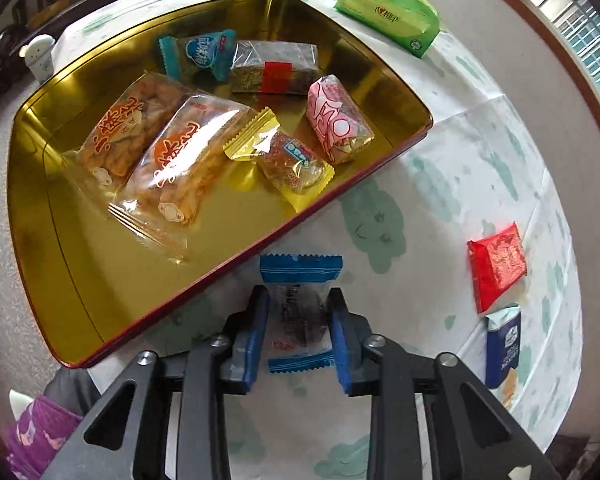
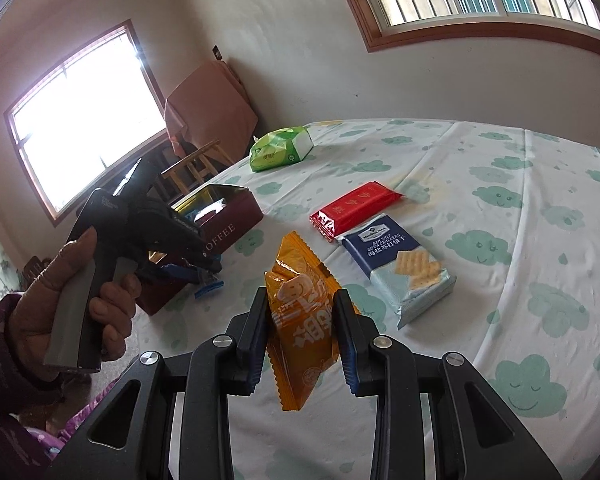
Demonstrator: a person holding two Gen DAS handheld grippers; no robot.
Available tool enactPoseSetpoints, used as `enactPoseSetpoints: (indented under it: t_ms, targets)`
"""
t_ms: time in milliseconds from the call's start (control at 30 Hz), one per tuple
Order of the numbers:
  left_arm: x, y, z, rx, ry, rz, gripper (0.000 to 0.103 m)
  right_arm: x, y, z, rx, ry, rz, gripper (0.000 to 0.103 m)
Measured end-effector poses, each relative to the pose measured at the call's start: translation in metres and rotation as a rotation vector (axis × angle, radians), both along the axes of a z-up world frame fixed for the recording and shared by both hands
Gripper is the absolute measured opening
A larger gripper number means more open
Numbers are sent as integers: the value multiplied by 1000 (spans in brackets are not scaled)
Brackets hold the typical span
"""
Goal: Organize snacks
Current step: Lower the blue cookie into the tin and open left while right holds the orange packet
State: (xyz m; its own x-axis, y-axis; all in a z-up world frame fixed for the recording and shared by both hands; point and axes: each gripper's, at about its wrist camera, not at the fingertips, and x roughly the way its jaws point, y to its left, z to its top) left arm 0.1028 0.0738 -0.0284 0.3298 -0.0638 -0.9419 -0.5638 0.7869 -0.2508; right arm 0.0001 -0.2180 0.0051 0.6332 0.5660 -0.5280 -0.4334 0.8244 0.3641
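Now, in the left wrist view, the left gripper (image 1: 298,312) sits at lower centre with its jaws closed down onto a small blue-ended snack packet (image 1: 300,308), the blue pads pressing both sides of its clear middle. That packet is on the cloud-print surface (image 1: 460,160), just outside the red rim of the gold-lined tin (image 1: 40,208) filling the upper left. Inside the tin lie two clear bags of fried twists (image 1: 152,148), a gold-wrapped sweet (image 1: 284,156), a pink-and-white roll (image 1: 338,118), a dark bar with a red label (image 1: 274,68) and a teal packet (image 1: 200,54). A green tissue pack (image 1: 388,12) rests at the top, a red packet (image 1: 496,266) and a blue cracker pack (image 1: 502,346) at the right edge. Over to the right wrist view: the right gripper (image 2: 300,320) has its jaws clamped on an orange snack packet (image 2: 302,320), held up off the surface at lower centre. At left, a hand (image 2: 80,300) holds the left gripper's handle beside the red tin, marked COFFEE; the red packet and cracker pack lie centre right.
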Motion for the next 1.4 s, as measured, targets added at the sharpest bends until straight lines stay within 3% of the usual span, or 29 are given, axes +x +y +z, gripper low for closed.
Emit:
enactPoseSetpoints:
  t_ms: [167,367,567,700,1000,1167,1400]
  targets:
    - [-8,-9,4,27,-13,-116,20,-1,-4,0,-2,4,-17,32]
    - [-53,-14,23,13,-106,-249,20,-6,0,7,-27,-1,-25,32]
    - [-99,5,56,55,-226,-332,20,-14,21,16,-54,-19,-20,32]
    - [-111,40,79,97,-283,-341,20,-19,40,23,-82,-23,-6,32]
    - [-81,111,96,238,-322,-359,20,-22,70,36,-122,-39,3,32]
    - [-57,124,81,240,-313,-407,20,-23,87,38,-151,-33,19,32]
    - [-37,112,57,197,-292,-498,20,-18,104,37,-181,-19,36,32]
